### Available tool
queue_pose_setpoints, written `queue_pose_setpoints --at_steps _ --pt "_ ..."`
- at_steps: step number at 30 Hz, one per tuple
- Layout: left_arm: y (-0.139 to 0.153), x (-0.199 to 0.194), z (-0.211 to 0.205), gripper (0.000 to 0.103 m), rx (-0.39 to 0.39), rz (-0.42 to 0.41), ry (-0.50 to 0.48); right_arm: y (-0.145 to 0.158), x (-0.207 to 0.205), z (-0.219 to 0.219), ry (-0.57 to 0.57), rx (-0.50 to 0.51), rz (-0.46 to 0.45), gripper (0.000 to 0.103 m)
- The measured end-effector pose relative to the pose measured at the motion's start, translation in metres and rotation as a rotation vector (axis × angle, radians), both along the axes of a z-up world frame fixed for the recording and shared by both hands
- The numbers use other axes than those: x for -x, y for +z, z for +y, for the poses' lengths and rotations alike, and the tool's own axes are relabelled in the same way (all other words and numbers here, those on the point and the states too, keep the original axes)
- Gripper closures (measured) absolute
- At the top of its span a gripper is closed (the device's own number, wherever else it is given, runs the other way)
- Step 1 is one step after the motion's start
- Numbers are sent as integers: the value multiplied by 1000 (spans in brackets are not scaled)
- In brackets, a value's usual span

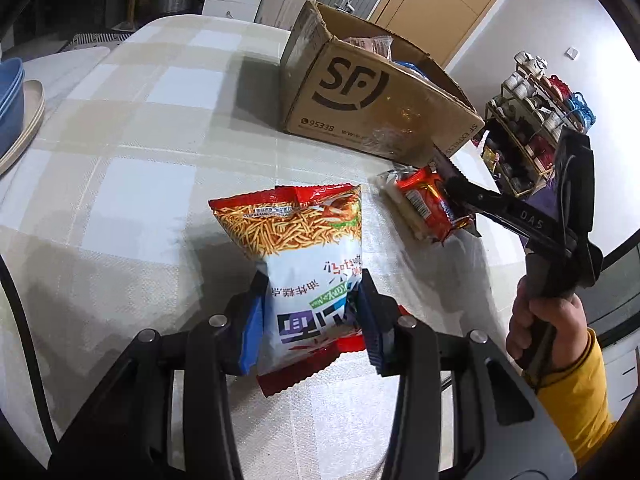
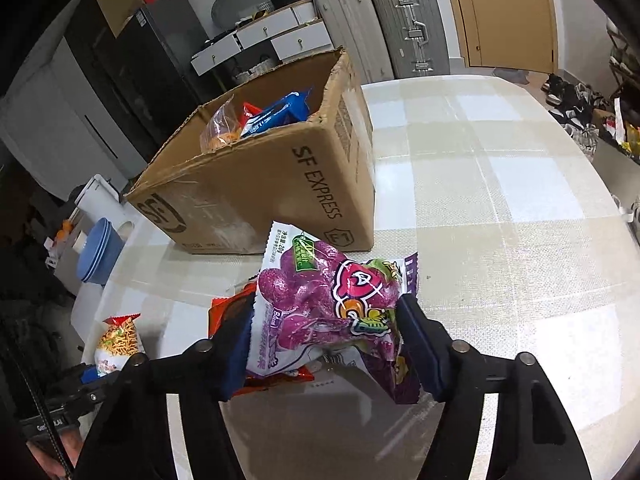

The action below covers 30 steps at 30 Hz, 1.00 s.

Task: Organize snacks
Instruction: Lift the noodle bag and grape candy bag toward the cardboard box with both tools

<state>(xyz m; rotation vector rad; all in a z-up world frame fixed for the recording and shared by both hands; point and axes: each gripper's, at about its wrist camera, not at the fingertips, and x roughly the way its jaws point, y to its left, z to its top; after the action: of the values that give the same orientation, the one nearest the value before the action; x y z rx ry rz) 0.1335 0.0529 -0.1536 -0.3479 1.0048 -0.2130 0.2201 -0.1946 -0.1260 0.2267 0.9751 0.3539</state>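
Left claw (image 1: 310, 312) is clamped on the noodle-stick bag (image 1: 296, 264), right claw (image 2: 324, 344) on the purple snack bag (image 2: 332, 304) (prob lifted off the surface (image 2: 500, 208)). Carry both w/ firm grip over the cardboard box (image 2: 272, 188) rim, then drop in.

I'm looking into a lived-in home — suitcases (image 2: 404, 24) stand by a wooden door (image 2: 506, 12). White drawers (image 2: 280, 36), a checked tablecloth (image 2: 500, 184) and stacked bowls (image 2: 98, 256) — ordinary household clutter.

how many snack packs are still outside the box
4 visible. Noodle-stick bag in the left gripper; purple bag in the right gripper; red pack and white pack lying on the table beneath. More may hide underneath.
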Motion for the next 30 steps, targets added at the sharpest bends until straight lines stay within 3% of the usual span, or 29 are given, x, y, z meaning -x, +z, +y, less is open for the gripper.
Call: queue_pose_setpoints --at_steps 16,30 --pt "9 15 0 64 3 -4 -3 -1 23 -41 -58 -300 18 50" --pt "46 46 -10 64 -15 -70 -24 63 101 -32 31 -438 -105 50"
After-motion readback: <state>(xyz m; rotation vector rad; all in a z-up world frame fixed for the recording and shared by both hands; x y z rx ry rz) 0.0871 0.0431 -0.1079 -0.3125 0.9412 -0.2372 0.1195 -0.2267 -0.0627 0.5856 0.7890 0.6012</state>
